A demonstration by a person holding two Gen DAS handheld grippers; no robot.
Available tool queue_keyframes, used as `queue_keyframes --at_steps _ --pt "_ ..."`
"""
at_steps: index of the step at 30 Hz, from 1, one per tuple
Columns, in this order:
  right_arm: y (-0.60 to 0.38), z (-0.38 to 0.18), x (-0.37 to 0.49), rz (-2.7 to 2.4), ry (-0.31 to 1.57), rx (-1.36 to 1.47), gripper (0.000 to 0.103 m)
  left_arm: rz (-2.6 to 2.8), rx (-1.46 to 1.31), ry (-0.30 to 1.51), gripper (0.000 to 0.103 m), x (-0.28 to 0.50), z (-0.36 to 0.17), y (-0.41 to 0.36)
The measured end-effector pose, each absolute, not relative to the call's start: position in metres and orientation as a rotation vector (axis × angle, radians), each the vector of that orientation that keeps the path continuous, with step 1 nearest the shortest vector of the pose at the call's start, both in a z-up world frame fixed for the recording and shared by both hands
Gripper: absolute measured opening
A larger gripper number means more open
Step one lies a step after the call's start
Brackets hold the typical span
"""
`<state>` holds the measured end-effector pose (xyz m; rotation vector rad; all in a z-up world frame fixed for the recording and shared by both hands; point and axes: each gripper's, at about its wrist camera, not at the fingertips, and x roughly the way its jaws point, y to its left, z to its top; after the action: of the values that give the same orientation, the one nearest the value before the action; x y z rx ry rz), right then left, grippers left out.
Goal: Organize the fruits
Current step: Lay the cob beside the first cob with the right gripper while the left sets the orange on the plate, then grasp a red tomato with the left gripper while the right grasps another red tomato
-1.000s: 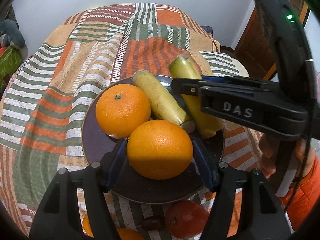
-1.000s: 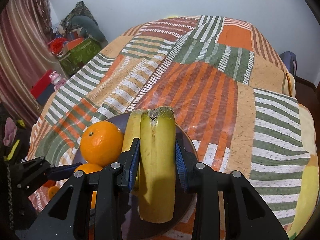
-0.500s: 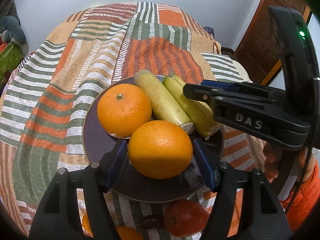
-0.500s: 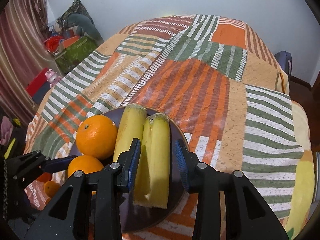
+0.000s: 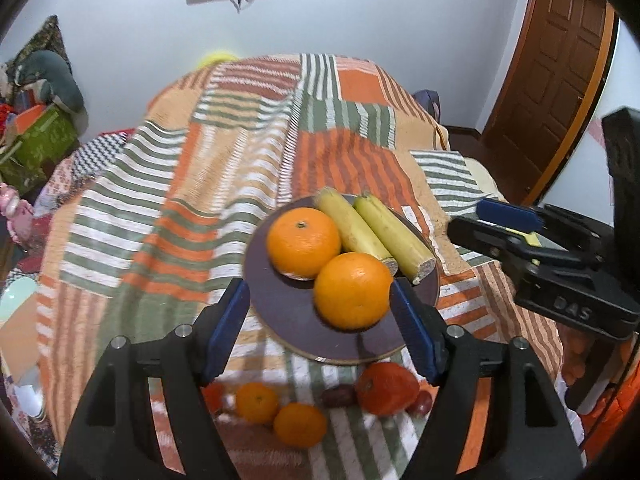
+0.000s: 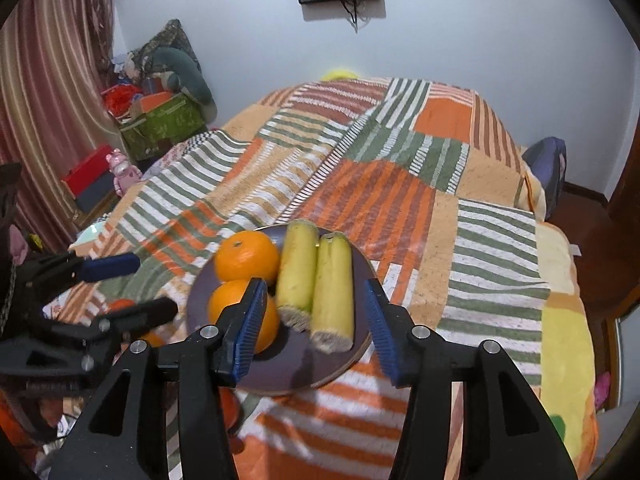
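With two round oranges and two cut yellow banana pieces lying on the dark round plate (image 5: 280, 304), my job now is to fetch the loose fruit below it. The near orange (image 5: 352, 290) touches the far orange (image 5: 303, 242), and the left banana piece (image 5: 352, 229) lies tight against the right banana piece (image 5: 394, 238), whose cut end reaches the plate's right rim.

My left gripper (image 5: 320, 328) hangs wide open above the plate's near edge, holding nothing. My right gripper (image 6: 316, 322) is likewise spread and empty over the bananas.

On the striped orange and green patchwork cloth (image 5: 168, 216), just beyond the plate's near rim, wait a red tomato-like fruit (image 5: 386, 388), two small tangerines (image 5: 256, 402) (image 5: 300, 424) and a dark plum-like fruit (image 5: 338, 396). That patch is blurred, so I may be misnaming them.

I would take the red fruit first with my left gripper, since it sits nearest the rim. I should come down from above with the pads either side of its widest part, close gently because it may be soft, and lift straight before carrying it over. The free space is on the plate's left and near side; setting it there, low and slow, avoids nudging the near orange into a roll. My right gripper should keep off to the side, clear of the bananas.
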<state>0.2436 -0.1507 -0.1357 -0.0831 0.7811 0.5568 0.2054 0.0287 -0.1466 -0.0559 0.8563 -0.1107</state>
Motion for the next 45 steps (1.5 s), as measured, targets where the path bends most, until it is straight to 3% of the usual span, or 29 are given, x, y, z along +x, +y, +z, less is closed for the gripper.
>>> queue_keyframes --at_steps 4,19,33,40,45 --pt "-0.15 -0.128 0.221 0.549 0.748 -0.092 0.061 -0.069 -0.045 0.816 0.082 0.181 -0.132 0.04" --pt "-0.131 -0.152 0.176 0.58 0.815 -0.09 0.061 0.0 -0.017 0.796 0.086 0.122 -0.136 0.083" --pt "-0.111 -0.193 0.172 0.577 0.952 -0.103 0.061 -0.02 -0.076 0.923 0.085 0.134 -0.189 0.12" --pt "-0.101 -0.205 0.178 0.587 0.987 -0.107 0.061 -0.046 -0.09 0.955 0.069 0.146 -0.207 0.124" --pt "-0.097 -0.211 0.181 0.597 1.009 -0.103 0.061 -0.064 -0.104 0.966 0.067 0.155 -0.216 0.125"
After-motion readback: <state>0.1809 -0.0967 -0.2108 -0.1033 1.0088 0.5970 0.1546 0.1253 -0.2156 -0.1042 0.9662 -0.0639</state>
